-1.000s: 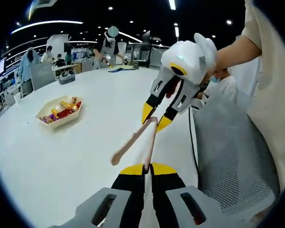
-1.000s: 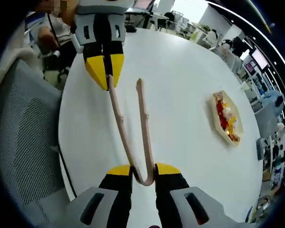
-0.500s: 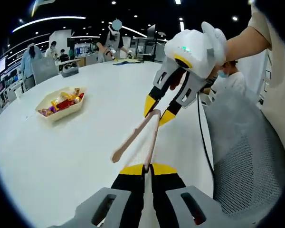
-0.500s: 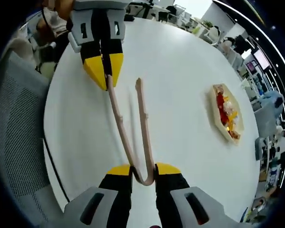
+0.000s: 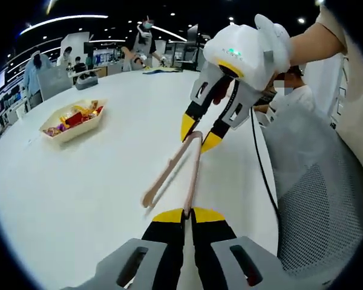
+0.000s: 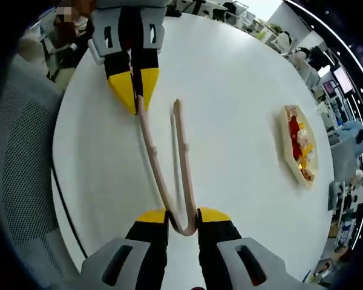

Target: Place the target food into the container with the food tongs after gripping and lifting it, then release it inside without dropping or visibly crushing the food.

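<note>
Tongs [image 6: 169, 163], slender pinkish-beige with arms splayed, pinched at the bend by right gripper [image 6: 183, 219] and at one tip by left gripper [image 5: 188, 215] above white table [image 6: 230, 151].

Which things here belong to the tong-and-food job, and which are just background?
Job:
- food tongs, bend held by the right gripper, one arm tip held by the left gripper
- tray of food on the white table

Background:
- mesh chair
- cable at the table edge
- people at far desks
</note>
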Available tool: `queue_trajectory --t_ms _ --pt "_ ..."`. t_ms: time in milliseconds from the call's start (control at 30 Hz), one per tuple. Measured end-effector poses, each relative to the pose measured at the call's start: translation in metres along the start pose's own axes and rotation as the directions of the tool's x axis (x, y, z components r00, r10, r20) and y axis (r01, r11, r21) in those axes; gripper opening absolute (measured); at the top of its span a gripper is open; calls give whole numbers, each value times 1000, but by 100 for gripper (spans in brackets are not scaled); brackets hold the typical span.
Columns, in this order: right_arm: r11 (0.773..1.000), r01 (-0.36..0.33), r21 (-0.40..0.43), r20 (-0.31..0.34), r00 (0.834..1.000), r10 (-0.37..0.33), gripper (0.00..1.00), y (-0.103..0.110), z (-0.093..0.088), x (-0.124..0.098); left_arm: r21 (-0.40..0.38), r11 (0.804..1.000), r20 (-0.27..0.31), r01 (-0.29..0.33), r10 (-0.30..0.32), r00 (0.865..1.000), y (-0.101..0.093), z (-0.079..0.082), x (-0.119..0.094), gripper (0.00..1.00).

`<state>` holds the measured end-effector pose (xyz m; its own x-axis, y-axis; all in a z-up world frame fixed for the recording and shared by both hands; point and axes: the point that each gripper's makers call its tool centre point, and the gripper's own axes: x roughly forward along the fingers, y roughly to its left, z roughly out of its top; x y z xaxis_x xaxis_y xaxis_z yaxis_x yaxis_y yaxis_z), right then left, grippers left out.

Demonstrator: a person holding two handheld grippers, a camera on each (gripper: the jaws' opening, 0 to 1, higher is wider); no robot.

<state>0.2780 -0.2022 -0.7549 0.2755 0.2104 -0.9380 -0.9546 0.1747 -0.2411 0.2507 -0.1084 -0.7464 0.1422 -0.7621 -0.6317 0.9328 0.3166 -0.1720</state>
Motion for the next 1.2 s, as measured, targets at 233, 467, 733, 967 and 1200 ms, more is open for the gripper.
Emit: queue_trajectory --t_ms 233,467,733,967,1200 --pt "1000 -27 -8 -20 999 27 17 2 -1 3 -22 1000 -4 8 -9 1000 0 -4 2 1" --pt "999 -47 -6 -34 998 47 17 4 -2 6 -14 1000 -15 6 -6 1000 0 -7 4 1" --pt "998 -55 10 -41 998 56 17 5 -5 9 -65 998 -35 3 -5 999 2 -9 6 1" --pt "996 -78 36 -58 995 80 19 7 -15 6 -80 997 -67 -1 -5 998 1 -14 2 3" --pt "985 -101 142 -31 994 107 23 18 -25 -1 -94 995 -64 -36 30 998 7 -18 -11 16"
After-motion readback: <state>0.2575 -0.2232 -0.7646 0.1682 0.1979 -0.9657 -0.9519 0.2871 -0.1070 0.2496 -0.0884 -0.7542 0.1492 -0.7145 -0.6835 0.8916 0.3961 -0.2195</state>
